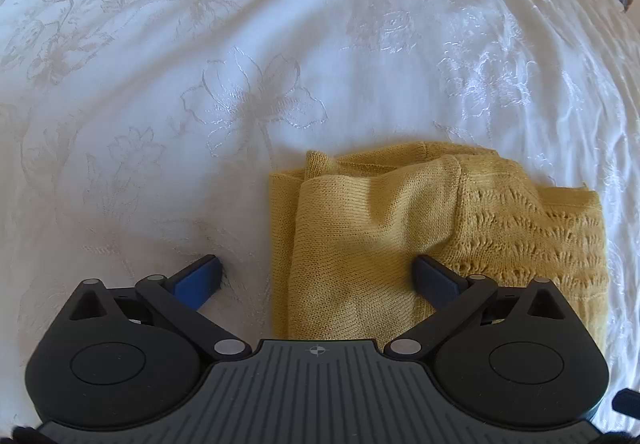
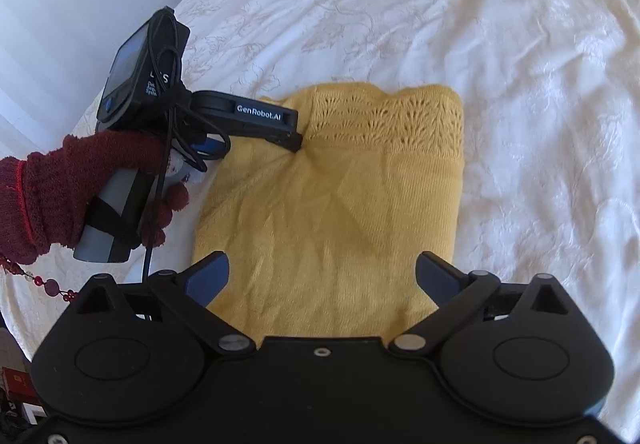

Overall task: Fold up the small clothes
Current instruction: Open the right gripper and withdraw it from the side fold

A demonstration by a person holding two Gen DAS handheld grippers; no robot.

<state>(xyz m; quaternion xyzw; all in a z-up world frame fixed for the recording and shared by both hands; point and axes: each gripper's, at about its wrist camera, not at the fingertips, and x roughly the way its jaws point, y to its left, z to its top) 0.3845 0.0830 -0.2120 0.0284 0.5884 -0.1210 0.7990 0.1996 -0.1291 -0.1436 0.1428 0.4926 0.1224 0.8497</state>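
Right gripper spread over folded yellow knit | left gripper released, one finger pressing knit

"GenRobot.AI" on the left tool

Yellow garment: matt knit, plain-stitched in the lower frame, openwork lace toward the top. Bedspread: white cloth, glossy embroidered flowers. Left gripper: matt black plastic, bright metal pivots. Glove: fuzzy maroon knit.
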